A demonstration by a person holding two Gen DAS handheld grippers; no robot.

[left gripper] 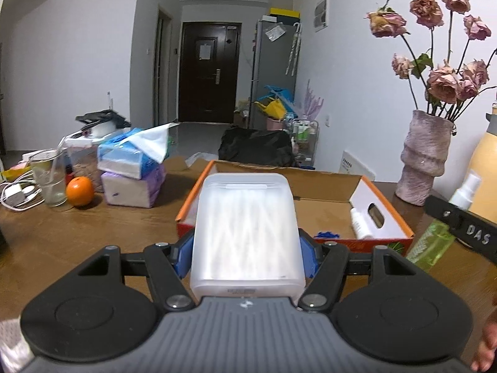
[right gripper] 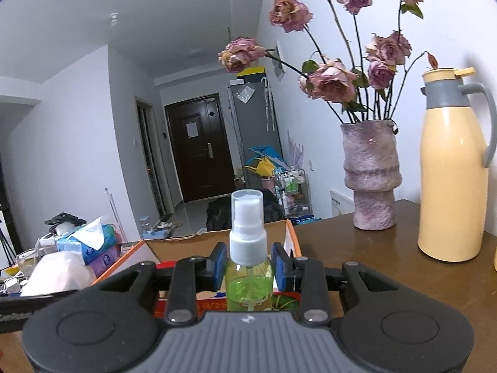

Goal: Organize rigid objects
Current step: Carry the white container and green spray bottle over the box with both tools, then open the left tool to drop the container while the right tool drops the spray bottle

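Observation:
My left gripper (left gripper: 245, 255) is shut on a translucent white plastic box of cotton swabs (left gripper: 245, 233), held just in front of the orange-rimmed cardboard box (left gripper: 385, 211). A small white bottle (left gripper: 360, 222) and something blue (left gripper: 326, 234) lie inside that box. My right gripper (right gripper: 250, 264) is shut on a green spray bottle (right gripper: 248, 283) with a white pump top, upright, at the near edge of the cardboard box (right gripper: 292, 236). In the left wrist view the green spray bottle (left gripper: 431, 242) and right gripper (left gripper: 459, 227) show at the right.
On the brown table stand a pink vase (right gripper: 371, 180) of dried roses and a yellow thermos jug (right gripper: 452, 174) at the right. Tissue packs (left gripper: 133, 171), an orange (left gripper: 79, 191), a glass (left gripper: 49, 177) and cables (left gripper: 15, 194) sit at the left.

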